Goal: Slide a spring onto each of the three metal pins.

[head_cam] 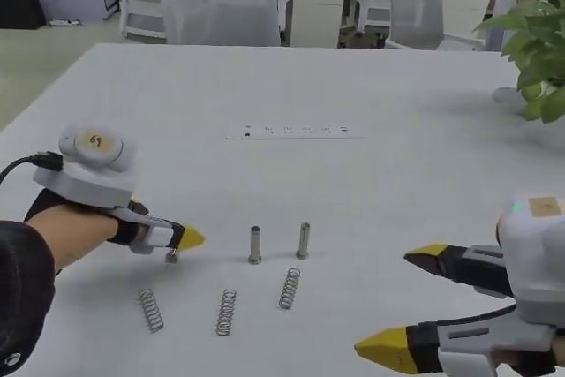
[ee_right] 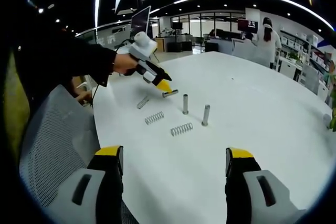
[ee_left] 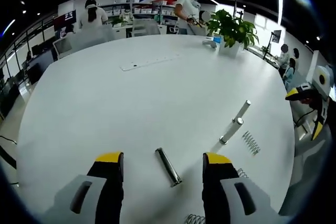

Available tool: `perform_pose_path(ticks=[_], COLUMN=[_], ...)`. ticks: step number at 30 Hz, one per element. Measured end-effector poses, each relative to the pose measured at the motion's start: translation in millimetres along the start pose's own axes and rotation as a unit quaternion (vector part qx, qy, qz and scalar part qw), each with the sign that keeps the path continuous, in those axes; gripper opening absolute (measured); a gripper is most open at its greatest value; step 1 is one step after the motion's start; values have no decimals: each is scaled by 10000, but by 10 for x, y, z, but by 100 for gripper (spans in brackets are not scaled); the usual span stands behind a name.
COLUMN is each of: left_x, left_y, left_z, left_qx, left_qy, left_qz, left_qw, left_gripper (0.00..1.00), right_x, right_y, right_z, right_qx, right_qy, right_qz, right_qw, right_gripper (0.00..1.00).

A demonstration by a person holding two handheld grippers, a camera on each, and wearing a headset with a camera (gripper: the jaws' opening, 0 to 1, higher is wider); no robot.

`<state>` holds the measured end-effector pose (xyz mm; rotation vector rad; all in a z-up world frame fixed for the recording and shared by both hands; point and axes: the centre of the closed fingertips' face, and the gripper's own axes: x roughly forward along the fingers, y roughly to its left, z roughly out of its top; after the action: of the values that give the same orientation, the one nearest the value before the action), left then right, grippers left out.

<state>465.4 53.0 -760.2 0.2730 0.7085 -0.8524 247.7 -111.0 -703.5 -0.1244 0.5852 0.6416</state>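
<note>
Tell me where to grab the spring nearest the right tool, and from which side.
Take the spring across its middle coils, jaws either side of its width, coming in from its right with the open right tool. It lies flat, its length pointing toward an upright pin, so a sideways pinch should keep it straight.

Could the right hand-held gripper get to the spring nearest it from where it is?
Probably yes: the right hand-held gripper is open, and just bare table lies between it and the rightmost spring.
</note>
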Motion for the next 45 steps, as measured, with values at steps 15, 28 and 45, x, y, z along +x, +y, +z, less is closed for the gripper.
perform_pose_path(ticks=[15, 28, 45], left_x=[116, 196, 253], left_y=[47, 39, 45], left_z=[-81, -102, -107], left_qx=[175, 286, 538], left_qy=[292, 474, 694], left_qz=[212, 273, 435], left_qw=[9992, 9981, 9952], left_gripper=[34, 19, 9], right_x=[30, 34, 62], right_y=[-19, -34, -30], right_z=[-23, -30, -33], right_qx=[45, 70, 82], right_qy=[1, 13, 19], right_qz=[14, 24, 73], right_qw=[10000, 10000, 9999], right_gripper=[79, 78, 77])
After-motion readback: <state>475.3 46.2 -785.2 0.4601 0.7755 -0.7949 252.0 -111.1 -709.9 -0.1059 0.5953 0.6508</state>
